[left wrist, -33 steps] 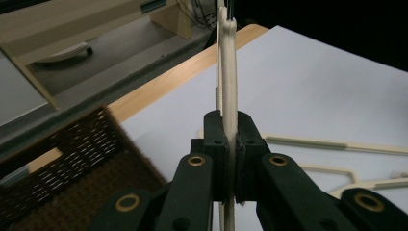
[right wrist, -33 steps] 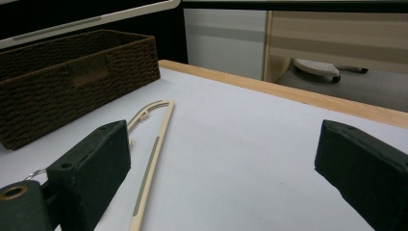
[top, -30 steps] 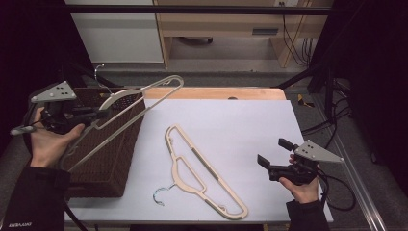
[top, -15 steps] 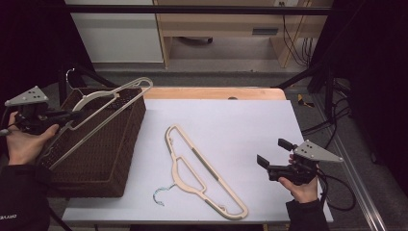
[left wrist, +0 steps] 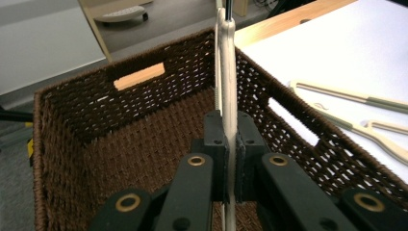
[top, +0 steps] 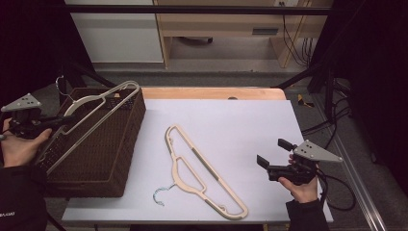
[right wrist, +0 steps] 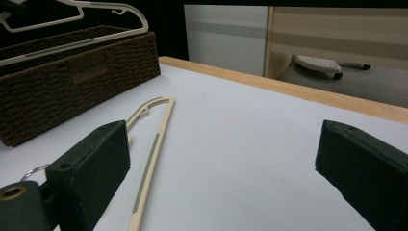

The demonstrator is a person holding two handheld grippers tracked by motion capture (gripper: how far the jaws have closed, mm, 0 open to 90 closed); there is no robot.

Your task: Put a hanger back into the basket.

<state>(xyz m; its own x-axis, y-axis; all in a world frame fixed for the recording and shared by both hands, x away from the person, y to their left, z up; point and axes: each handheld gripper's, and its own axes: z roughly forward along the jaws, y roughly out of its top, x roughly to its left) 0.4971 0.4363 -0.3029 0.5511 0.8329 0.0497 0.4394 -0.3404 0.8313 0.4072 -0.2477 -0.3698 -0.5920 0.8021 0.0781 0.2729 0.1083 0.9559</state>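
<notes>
Left hand-held gripper (top: pixel 60 121) clamped on cream hanger (top: pixel 98 103) above wicker basket (top: pixel 103 159). Right hand-held gripper (top: pixel 270 159) jaws wide, empty, hovering over worktop (top: pixel 240 125) near second hanger (top: pixel 202 168).

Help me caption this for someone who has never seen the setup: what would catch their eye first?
The cream hanger held over the dark wicker basket at the table's left edge stands out first, clamped in the left hand-held gripper. Next comes the second cream hanger lying flat on the white tabletop near the middle. At the right, the right hand-held gripper waits with its jaws wide apart.
</notes>
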